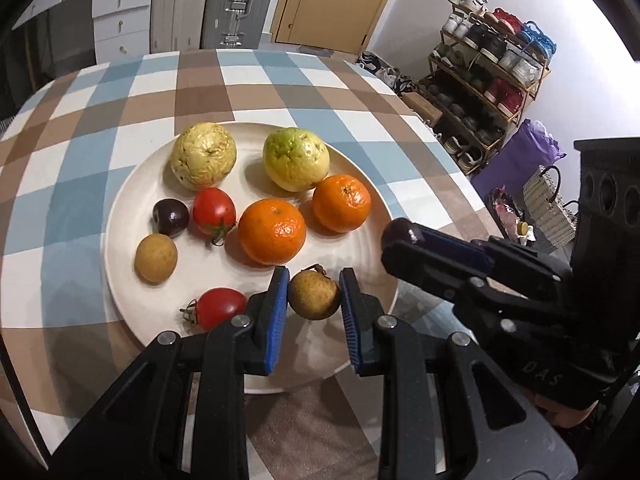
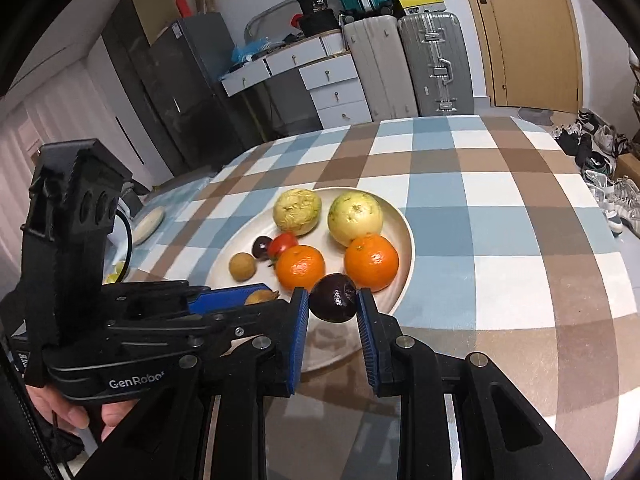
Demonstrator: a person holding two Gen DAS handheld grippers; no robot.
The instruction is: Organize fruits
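A cream plate (image 1: 132, 200) on the checked table holds two guavas (image 1: 204, 155), two oranges (image 1: 272, 231), two cherry tomatoes (image 1: 214, 210), a dark plum (image 1: 171, 217) and a brown longan (image 1: 155, 258). My left gripper (image 1: 314, 294) is shut on a second brown longan (image 1: 314, 295) just above the plate's near edge. My right gripper (image 2: 333, 300) is shut on a dark plum (image 2: 333, 298) over the plate's (image 2: 404, 224) near right rim; it shows in the left wrist view (image 1: 404, 236) at the right.
The checked tablecloth (image 1: 200, 80) covers the round table. A shoe rack (image 1: 488, 80) and bags stand on the floor to the right. Drawers, suitcases (image 2: 432, 64) and a door lie behind. A pale object (image 2: 148, 222) lies at the table's far left.
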